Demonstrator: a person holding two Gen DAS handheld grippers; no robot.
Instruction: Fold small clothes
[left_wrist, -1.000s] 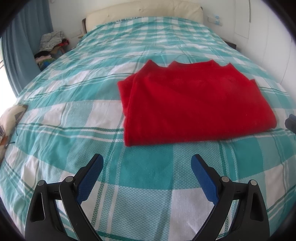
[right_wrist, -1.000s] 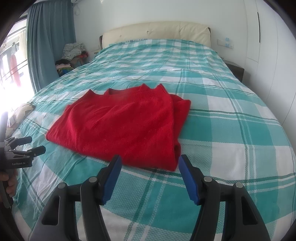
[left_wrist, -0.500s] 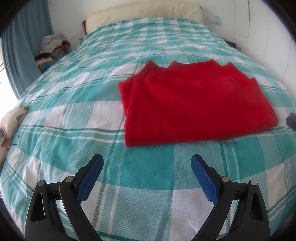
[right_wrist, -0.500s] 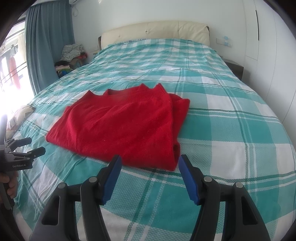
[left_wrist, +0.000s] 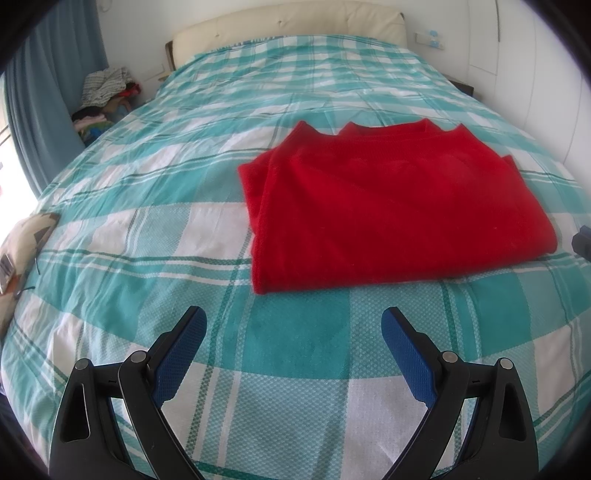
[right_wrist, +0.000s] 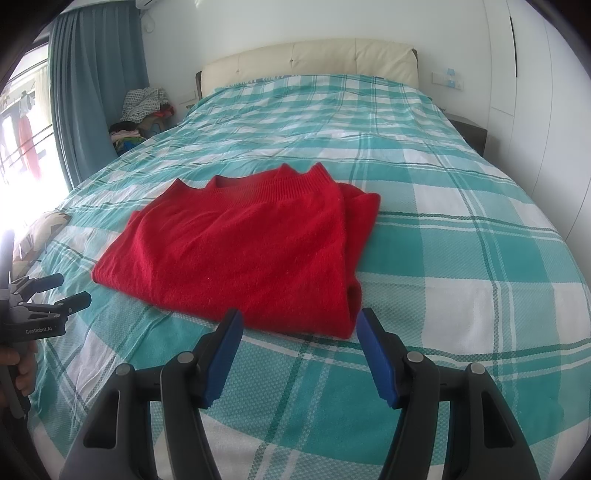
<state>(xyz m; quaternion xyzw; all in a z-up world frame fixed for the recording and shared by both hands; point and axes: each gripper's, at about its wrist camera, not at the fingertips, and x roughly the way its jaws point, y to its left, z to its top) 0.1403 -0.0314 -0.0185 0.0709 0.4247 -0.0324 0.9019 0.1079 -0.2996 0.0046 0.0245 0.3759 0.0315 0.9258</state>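
A bedroom in a home. A wide bed (right_wrist: 424, 206) takes up most of the room, covered with a teal and white checked sheet, and a padded cream headboard (right_wrist: 310, 59) stands against the white wall behind it. A blue curtain (right_wrist: 92, 96) hangs beside a bright window on one side. In the corner by the headboard lies a heap of clothes (right_wrist: 142, 110). White cupboard doors (right_wrist: 532, 74) line the other side, next to a dark bedside table (right_wrist: 469, 127)

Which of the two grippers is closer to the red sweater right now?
The right gripper: its open tips nearly reach the red sweater's near corner. The left gripper, also open, hangs farther back over bare bedspread.
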